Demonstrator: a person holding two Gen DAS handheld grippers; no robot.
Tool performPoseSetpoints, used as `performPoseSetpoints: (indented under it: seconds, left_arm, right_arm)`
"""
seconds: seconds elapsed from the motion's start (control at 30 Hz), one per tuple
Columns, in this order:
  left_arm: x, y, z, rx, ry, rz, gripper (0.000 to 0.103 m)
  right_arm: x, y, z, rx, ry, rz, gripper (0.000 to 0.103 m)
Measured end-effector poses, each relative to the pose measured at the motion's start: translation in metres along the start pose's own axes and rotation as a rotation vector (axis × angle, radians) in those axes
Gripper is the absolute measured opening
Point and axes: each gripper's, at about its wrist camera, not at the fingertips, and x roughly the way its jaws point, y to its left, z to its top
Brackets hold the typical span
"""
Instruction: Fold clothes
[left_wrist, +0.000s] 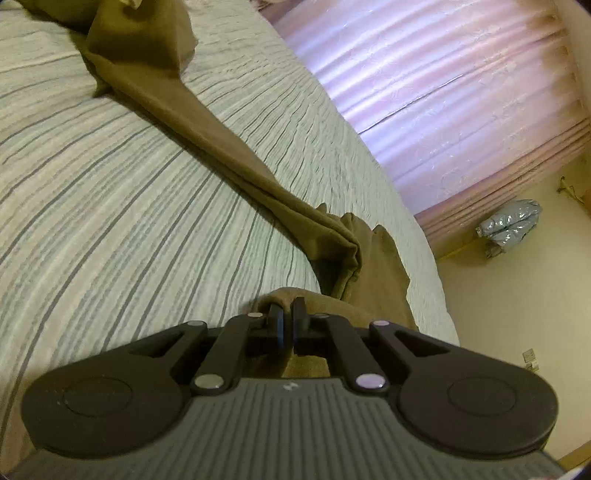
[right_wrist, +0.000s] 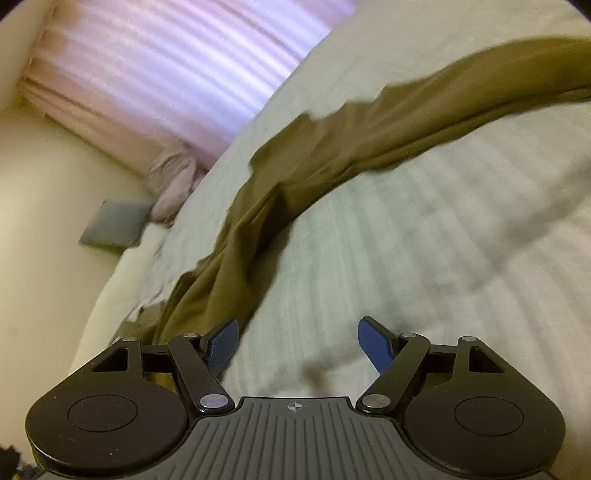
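A long olive-brown garment lies stretched in a twisted band across the striped bed cover. My left gripper is shut on the garment's near end, where the cloth bunches up around the black fingertips. In the right wrist view the same garment runs from the upper right down to the lower left. My right gripper is open just above the bed cover. Its left blue pad sits at the edge of the cloth, and only bedding shows between the pads.
The bed's edge drops to a pale floor beside pink curtains. A silver plastic bag lies on the floor by the curtain. In the right wrist view a grey flat object and a pink cloth bundle lie near the bed's corner.
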Motion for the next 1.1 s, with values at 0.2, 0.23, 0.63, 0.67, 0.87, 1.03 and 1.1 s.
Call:
performPoseSetpoints:
  seconds: [0.2, 0.23, 0.63, 0.67, 0.87, 1.03, 1.1]
  left_arm:
    - [0.004, 0.008, 0.003, -0.001, 0.024, 0.007, 0.002]
    - [0.003, 0.006, 0.003, 0.01, 0.024, 0.008, 0.002]
    - [-0.085, -0.076, -0.047, 0.11, 0.21, -0.236, 0.001]
    - [-0.092, -0.079, -0.058, 0.095, 0.232, -0.253, 0.001]
    - [-0.099, -0.029, -0.128, 0.014, 0.279, -0.043, 0.003]
    - [-0.108, -0.024, -0.155, 0.034, 0.238, -0.059, 0.032]
    - [-0.106, -0.03, -0.157, 0.061, 0.223, -0.062, 0.034]
  right_arm:
    - [0.064, 0.014, 0.014, -0.048, 0.037, 0.073, 0.076]
    - [0.07, 0.013, 0.017, -0.043, -0.004, 0.087, 0.076]
    - [-0.032, 0.015, 0.053, 0.054, -0.021, 0.196, 0.005]
    - [-0.053, 0.017, 0.06, 0.06, -0.033, 0.173, 0.005]
    - [-0.117, 0.005, 0.048, 0.071, -0.023, -0.121, 0.074]
    - [-0.136, -0.051, -0.024, 0.184, -0.059, -0.09, 0.087]
    - [-0.148, -0.066, -0.04, 0.214, -0.135, -0.03, 0.087]
